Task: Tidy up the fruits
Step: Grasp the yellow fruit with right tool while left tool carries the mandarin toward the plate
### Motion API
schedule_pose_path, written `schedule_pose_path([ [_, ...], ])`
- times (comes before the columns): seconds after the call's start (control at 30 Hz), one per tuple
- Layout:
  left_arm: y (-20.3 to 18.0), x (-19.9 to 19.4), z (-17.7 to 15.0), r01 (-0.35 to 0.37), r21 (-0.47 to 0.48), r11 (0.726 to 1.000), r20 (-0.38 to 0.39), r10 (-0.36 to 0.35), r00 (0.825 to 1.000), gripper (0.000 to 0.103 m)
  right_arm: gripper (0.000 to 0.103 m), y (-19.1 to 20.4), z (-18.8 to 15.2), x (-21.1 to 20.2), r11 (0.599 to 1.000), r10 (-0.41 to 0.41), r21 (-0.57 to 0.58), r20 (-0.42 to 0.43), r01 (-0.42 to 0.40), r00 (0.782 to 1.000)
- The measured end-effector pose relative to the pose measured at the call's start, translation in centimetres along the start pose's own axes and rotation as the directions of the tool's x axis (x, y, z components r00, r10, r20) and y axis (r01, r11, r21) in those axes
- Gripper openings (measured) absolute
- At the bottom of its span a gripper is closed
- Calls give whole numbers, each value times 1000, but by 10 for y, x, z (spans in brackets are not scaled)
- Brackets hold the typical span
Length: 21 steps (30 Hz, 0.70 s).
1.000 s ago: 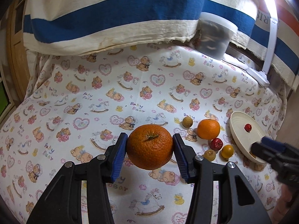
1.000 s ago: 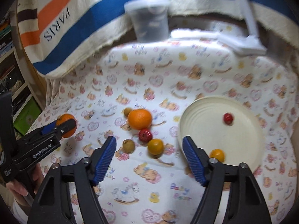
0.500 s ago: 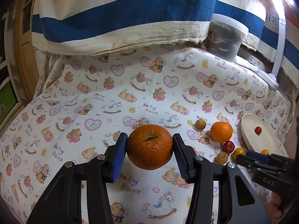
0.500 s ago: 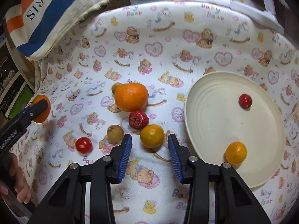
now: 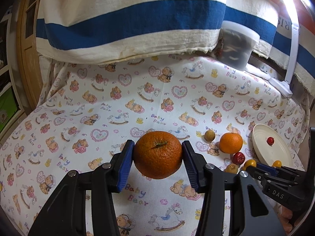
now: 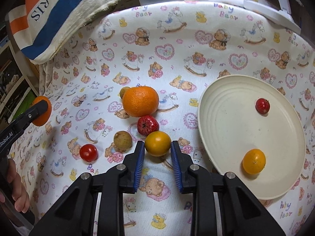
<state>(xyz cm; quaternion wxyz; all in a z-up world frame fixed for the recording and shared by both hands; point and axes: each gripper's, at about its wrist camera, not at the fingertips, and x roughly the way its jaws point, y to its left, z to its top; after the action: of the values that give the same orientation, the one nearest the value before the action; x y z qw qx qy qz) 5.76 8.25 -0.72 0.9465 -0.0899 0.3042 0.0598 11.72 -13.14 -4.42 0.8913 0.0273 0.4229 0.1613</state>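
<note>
Key relation: the small yellow-orange fruit lies straight ahead of the right hand-held gripper, between its blue pads; it is round, with no long axis to line up on.
Right hand-held gripper: jaws closed in on the yellow-orange fruit, pads at both its flanks, fruit on the cloth.
Left hand-held gripper: clamped on a large orange, held clear above the cloth.
Nearer hand: the right, by far, for the loose cluster.
Destination: cream plate just to the right of the gripped fruit, holding a red fruit and a yellow one.
Neighbours: a red strawberry-like fruit touches the gripped one; a brown longan-like fruit, a cherry tomato and a second orange lie near.
Surface: tabletop under a bear-print cloth, soft and slightly creased.
Room: striped towel behind, a plastic tub and a white lamp at the back.
</note>
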Motion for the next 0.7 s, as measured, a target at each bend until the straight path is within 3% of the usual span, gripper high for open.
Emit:
schedule_pose_path([
  [0.43, -14, -9, -2, 18, 58, 998, 32, -20, 999, 48, 28, 2, 4, -72, 994, 107, -15, 147, -106, 983],
  [0.7, -25, -13, -5, 37, 98, 994, 45, -42, 998, 48, 28, -34, -9, -126, 998, 59, -15, 288, -57, 956],
])
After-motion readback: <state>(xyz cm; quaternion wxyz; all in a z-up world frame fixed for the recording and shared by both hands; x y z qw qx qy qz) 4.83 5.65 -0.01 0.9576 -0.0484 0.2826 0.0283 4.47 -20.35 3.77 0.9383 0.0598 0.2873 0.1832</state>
